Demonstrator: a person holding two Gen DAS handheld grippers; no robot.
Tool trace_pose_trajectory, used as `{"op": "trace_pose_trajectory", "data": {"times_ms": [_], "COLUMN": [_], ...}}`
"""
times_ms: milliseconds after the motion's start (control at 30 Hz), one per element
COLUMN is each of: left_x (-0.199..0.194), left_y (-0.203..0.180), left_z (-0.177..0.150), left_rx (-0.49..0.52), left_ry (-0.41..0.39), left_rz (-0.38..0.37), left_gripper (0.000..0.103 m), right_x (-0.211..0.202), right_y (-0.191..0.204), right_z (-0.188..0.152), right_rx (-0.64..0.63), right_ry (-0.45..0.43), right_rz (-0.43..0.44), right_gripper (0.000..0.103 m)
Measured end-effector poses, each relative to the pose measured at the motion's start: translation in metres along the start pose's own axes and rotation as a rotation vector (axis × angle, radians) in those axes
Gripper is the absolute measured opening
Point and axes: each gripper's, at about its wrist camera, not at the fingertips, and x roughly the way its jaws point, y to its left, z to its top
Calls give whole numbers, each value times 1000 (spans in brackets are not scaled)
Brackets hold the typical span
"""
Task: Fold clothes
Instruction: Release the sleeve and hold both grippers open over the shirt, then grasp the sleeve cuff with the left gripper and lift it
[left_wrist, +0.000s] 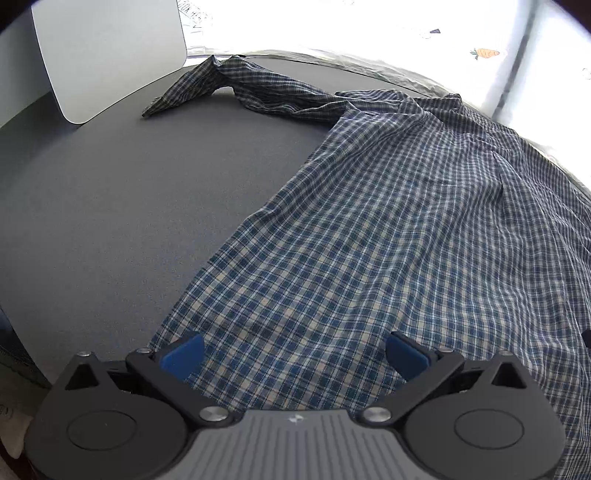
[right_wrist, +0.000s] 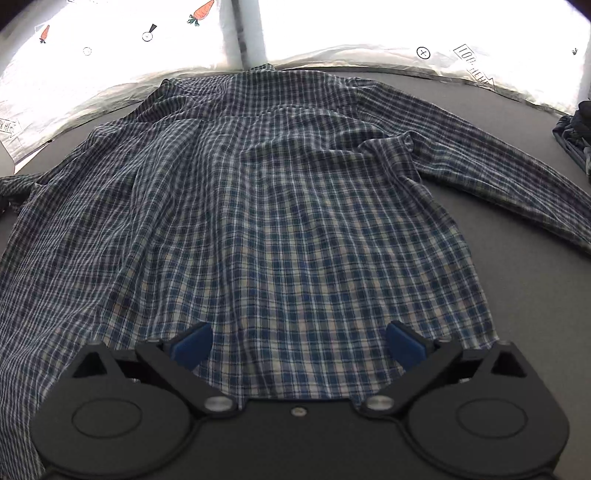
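Grey table (left_wrist: 110, 221), bright white patterned sheet (right_wrist: 369, 22) along far edge, blue plaid shirt (right_wrist: 277, 221) spread flat mid-table, sleeves out, left gripper (left_wrist: 293, 354) released, right gripper (right_wrist: 299, 345) released, both above hem

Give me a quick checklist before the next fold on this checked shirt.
1. Left gripper open, nothing held: ok.
2. Right gripper open, nothing held: ok.
3. Shirt lying spread on the table: ok.
4. Shirt body smooth: not ok, creases near the shoulders.
5. Left-view sleeve laid straight: not ok, bent and rumpled.
6. Buttons fastened: cannot tell.
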Motion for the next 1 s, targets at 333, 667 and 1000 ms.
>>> {"op": "trace_pose_trajectory", "data": {"times_ms": [333, 667, 1000], "left_x": [47, 110, 171], "left_y": [70, 125, 151], "left_z": [97, 196, 249], "left_rx": [33, 118, 153], "left_ry": [-55, -129, -168], "left_rz": [4, 85, 77], "left_gripper": [102, 95, 76], "right_x": [1, 44, 65], "right_y": [60, 146, 162], "right_z": [14, 30, 39], "right_rx": [106, 131, 180], "right_ry": [-56, -93, -195], "right_rz": [-127, -191, -248], "right_gripper": [102, 103, 103]}}
